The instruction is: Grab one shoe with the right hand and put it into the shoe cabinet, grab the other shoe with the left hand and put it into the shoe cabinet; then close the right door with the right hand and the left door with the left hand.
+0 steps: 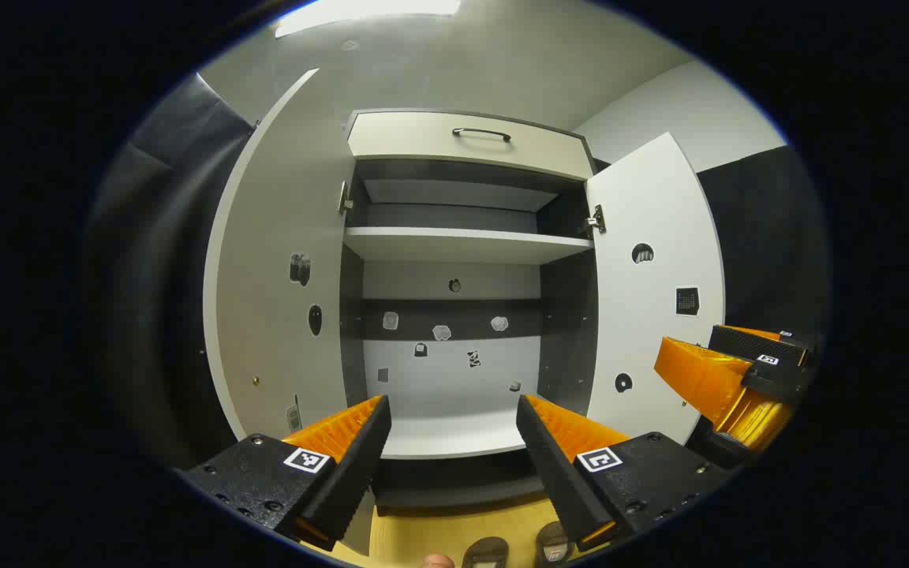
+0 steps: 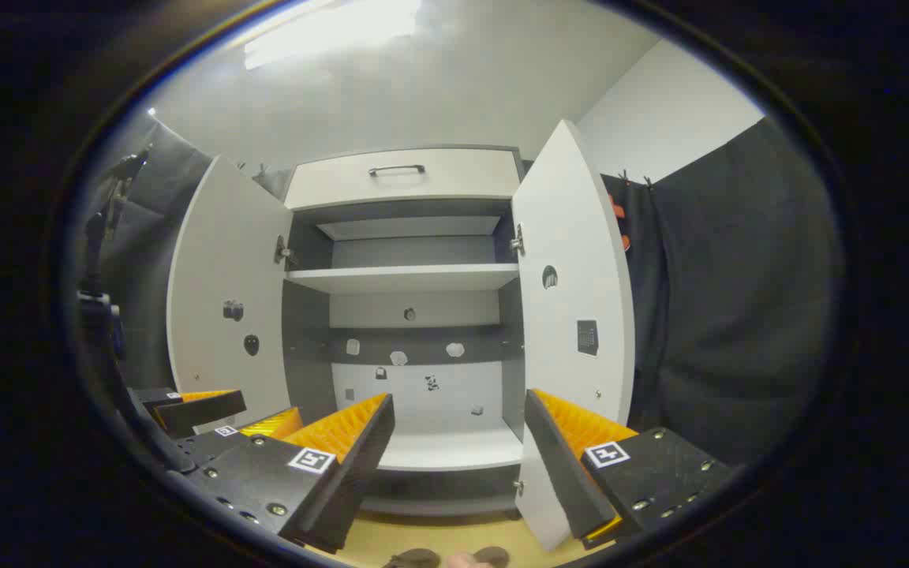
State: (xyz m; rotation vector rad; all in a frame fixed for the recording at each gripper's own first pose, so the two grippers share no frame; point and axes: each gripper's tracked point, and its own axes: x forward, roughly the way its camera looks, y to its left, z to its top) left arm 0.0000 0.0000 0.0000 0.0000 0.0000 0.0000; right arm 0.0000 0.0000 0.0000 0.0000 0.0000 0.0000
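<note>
Left gripper (image 1: 450, 442): wide open, empty, raised in front of the tall white shoe cabinet with dark inner walls (image 1: 462, 244), aimed at its lower compartment. Right gripper (image 2: 458, 442): likewise spread wide, nothing between its fingers, facing the same cabinet (image 2: 407, 276) from slightly to the right; also visible off to the right of the cabinet in the left gripper view (image 1: 727, 379).

Both white doors swung outward: left door (image 1: 277, 260) and right door (image 1: 652, 292) standing either side of the open cabinet, small stickers on their inner faces. White upper shelf (image 1: 462, 243) and white bottom shelf (image 1: 454, 434) bare of shoes. Pair of dark brown shoes (image 1: 518, 548) down on the yellowish floor (image 1: 431, 528) just in front of the cabinet, at the very lower edge of both views (image 2: 443, 558), largely cut off.

Judged step: first shoe, right hand, not yet begun. To do it well: lower the right gripper straight down in front of the cabinet, line the fingers across one shoe's side wall or heel collar rather than the toe, close firmly, lift clear of the other shoe, then enter between the doors without knocking the right door's edge.
</note>
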